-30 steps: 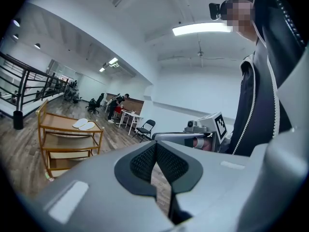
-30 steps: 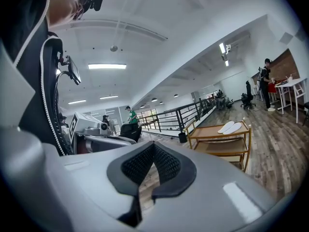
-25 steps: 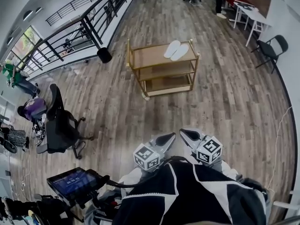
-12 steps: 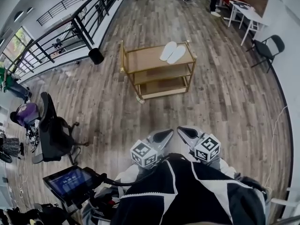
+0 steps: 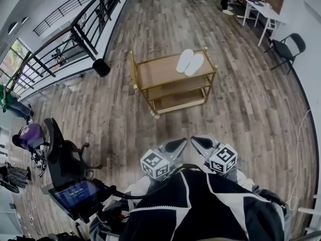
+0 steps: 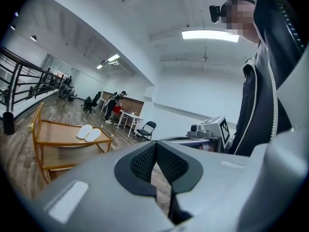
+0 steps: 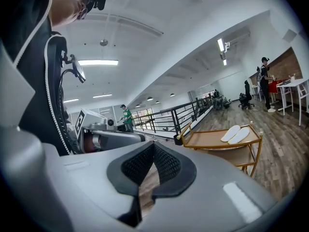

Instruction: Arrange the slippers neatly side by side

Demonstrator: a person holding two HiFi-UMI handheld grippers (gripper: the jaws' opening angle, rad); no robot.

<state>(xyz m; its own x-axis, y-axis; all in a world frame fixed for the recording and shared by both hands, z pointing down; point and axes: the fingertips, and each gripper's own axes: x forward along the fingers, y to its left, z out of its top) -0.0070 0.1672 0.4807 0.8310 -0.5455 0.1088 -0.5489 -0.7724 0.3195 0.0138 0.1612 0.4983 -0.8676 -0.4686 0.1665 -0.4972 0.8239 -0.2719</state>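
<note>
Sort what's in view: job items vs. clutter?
Job: slippers, side by side on top of the gold cart; left tongs and right tongs, both shut, empty.
Clutter: office chair, tablet screen, black bin, folding chair, white table.

Pair of white slippers [image 5: 185, 61]: flat, plain, elongated; lying side by side, close together, both angled the same way, at the right end of a gold cart's [image 5: 150, 73] top shelf; upper centre of head view
</note>
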